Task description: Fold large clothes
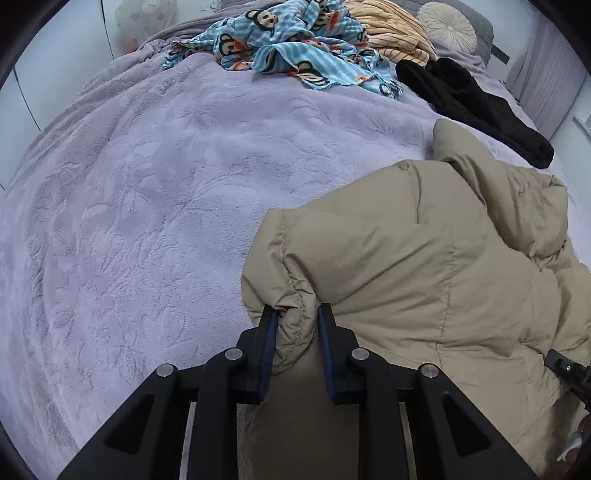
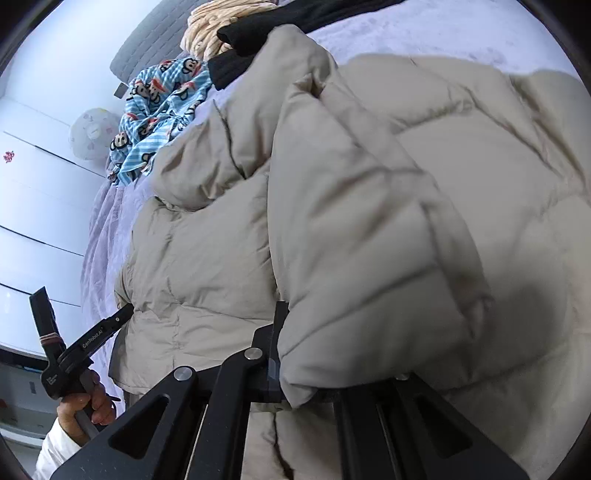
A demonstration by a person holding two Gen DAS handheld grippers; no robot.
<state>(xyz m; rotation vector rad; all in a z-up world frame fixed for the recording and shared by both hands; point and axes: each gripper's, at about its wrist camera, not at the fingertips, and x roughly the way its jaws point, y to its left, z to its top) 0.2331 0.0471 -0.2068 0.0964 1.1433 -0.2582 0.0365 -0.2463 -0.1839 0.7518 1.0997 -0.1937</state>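
We see the beige puffer jacket (image 1: 424,266) heaped on the lilac bed (image 1: 147,221) — left tongs (image 1: 297,325) pinching its seamed edge. Right tongs (image 2: 295,332) pressed shut on jacket fabric; only the right view shows the hand (image 2: 85,402).

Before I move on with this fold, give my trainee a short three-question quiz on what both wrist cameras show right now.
1. True or false: the left gripper pinches an edge of the beige puffer jacket.
2. Which lies nearest the jacket on the bed: A the monkey-print cloth, B the black garment, C the round cushion?
3. Fill in: the right gripper is partly hidden by the ____.

Key: 1 true, the fabric bunches between its blue pads. 2 B. 3 jacket, draped over its right finger.
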